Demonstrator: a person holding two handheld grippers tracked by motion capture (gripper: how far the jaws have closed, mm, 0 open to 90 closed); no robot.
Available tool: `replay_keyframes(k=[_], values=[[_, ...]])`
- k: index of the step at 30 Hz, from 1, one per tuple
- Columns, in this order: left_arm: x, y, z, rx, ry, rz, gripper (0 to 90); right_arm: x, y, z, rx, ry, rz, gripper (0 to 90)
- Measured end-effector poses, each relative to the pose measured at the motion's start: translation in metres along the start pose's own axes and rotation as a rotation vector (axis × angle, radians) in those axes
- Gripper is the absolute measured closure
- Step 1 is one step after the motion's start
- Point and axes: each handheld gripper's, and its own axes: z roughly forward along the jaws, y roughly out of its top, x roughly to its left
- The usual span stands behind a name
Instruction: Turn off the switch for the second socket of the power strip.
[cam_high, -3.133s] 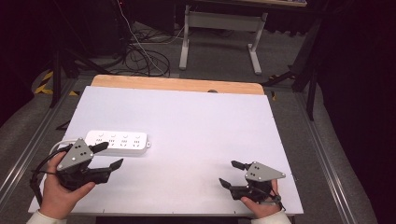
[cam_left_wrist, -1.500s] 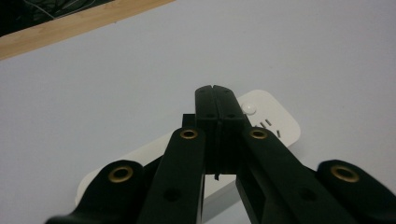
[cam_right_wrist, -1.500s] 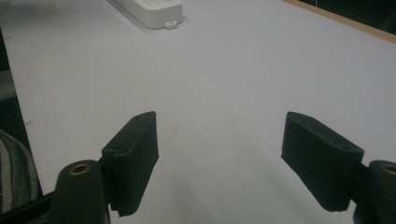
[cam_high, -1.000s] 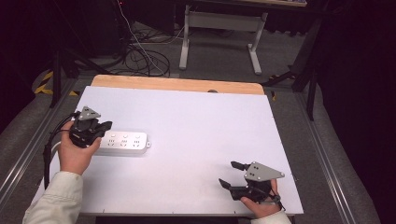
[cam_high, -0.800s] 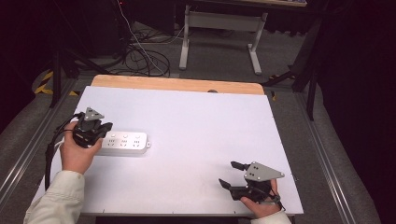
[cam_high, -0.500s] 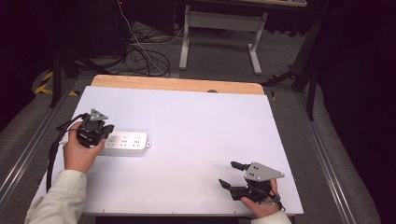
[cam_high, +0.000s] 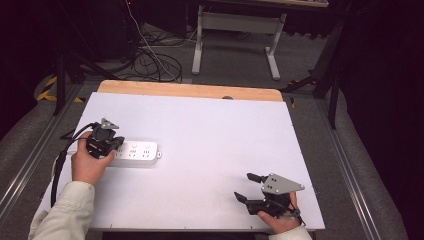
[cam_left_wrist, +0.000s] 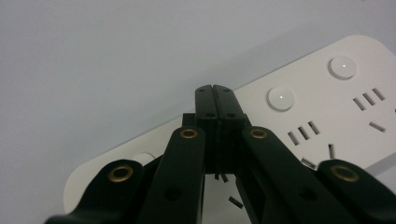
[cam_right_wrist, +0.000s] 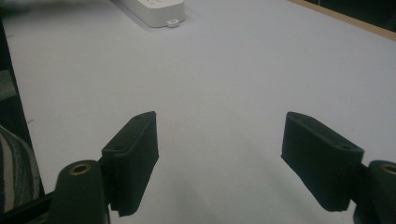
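A white power strip (cam_high: 136, 150) lies on the left part of the white table top (cam_high: 215, 125). My left gripper (cam_high: 112, 146) points down over the strip's left end, jaws shut with nothing between them. In the left gripper view the closed tips (cam_left_wrist: 215, 89) sit right above the strip (cam_left_wrist: 327, 107), near a round button (cam_left_wrist: 281, 97); I cannot tell whether they touch it. My right gripper (cam_high: 243, 186) rests open near the front right edge. In the right gripper view its pads (cam_right_wrist: 219, 123) stand wide apart over bare table, with the strip's end (cam_right_wrist: 154, 9) far off.
The left gripper's black cable (cam_high: 59, 162) loops off the table's left edge. A wooden strip (cam_high: 190, 90) runs along the far edge. Behind the table, cables (cam_high: 150, 60) and a desk frame (cam_high: 235, 30) are on the floor.
My left hand came from the front left up to the power strip, shut its jaws, and over the last second sank a little and edged right over the strip's end. The right gripper stayed still.
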Motion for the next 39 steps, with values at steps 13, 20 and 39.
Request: replay_keyframes(k=[13, 20, 39], values=[[-0.0024, -0.0006, 0.0025, 0.015, 0.015, 0.022, 90.0, 0.0003, -0.0001, 0.0002, 0.000, 0.000, -0.004, 27.5], [-0.0009, -0.0019, 0.0025, 0.008, 0.006, 0.011, 90.0, 0.0003, -0.0003, -0.0001, -0.001, 0.001, -0.003, 27.5], [0.0003, -0.0036, 0.0026, -0.001, -0.002, -0.006, 90.0, 0.0003, -0.0004, -0.0006, -0.001, 0.004, 0.000, 27.6]])
